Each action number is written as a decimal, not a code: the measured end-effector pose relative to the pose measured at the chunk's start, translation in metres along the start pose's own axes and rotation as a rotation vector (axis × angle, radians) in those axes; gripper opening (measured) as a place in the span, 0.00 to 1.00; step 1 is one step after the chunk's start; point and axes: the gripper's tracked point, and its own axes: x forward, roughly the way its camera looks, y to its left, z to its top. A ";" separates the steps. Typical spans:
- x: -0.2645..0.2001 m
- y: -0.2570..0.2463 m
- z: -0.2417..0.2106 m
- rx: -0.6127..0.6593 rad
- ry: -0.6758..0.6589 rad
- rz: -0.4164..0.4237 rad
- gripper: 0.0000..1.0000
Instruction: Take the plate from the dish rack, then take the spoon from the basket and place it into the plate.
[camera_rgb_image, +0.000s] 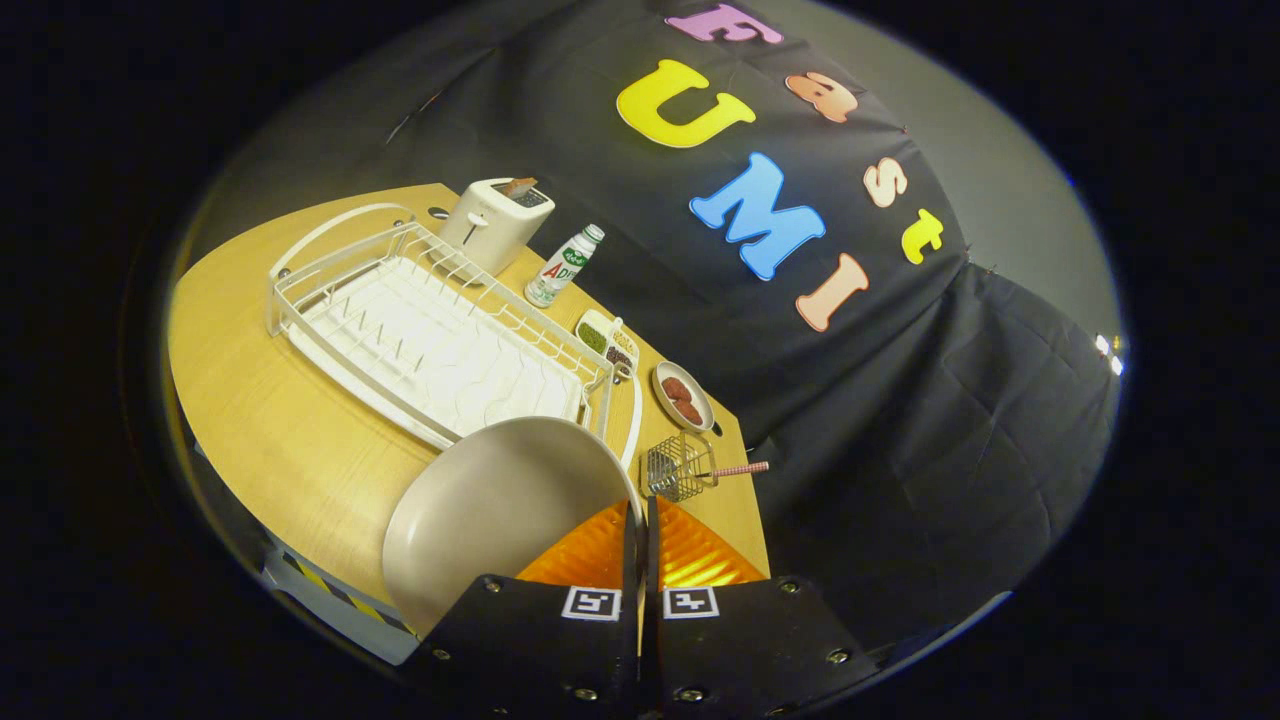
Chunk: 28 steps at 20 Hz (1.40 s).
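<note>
My gripper (640, 512) is shut on the rim of a beige plate (490, 510), with the two orange fingers (590, 557) pressed together on its edge. The plate hangs tilted above the wooden table (250, 400), just in front of the near end of the white dish rack (330, 228), whose slots stand empty. Just beyond the fingertips sits a small wire basket (672, 472). The spoon's pink handle (738, 468) sticks out of it away from the rack.
A white toaster (495, 225) and a small bottle (562, 265) stand behind the rack. A divided snack dish (606, 340) and a small plate with brown pieces (683, 397) lie between the rack and the basket. The table edge runs close by the basket.
</note>
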 end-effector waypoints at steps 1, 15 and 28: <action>0.003 0.001 -0.006 0.016 0.011 0.011 0.02; 0.059 0.004 -0.103 0.221 0.176 0.129 0.01; 0.099 0.035 -0.158 0.376 0.311 0.263 0.01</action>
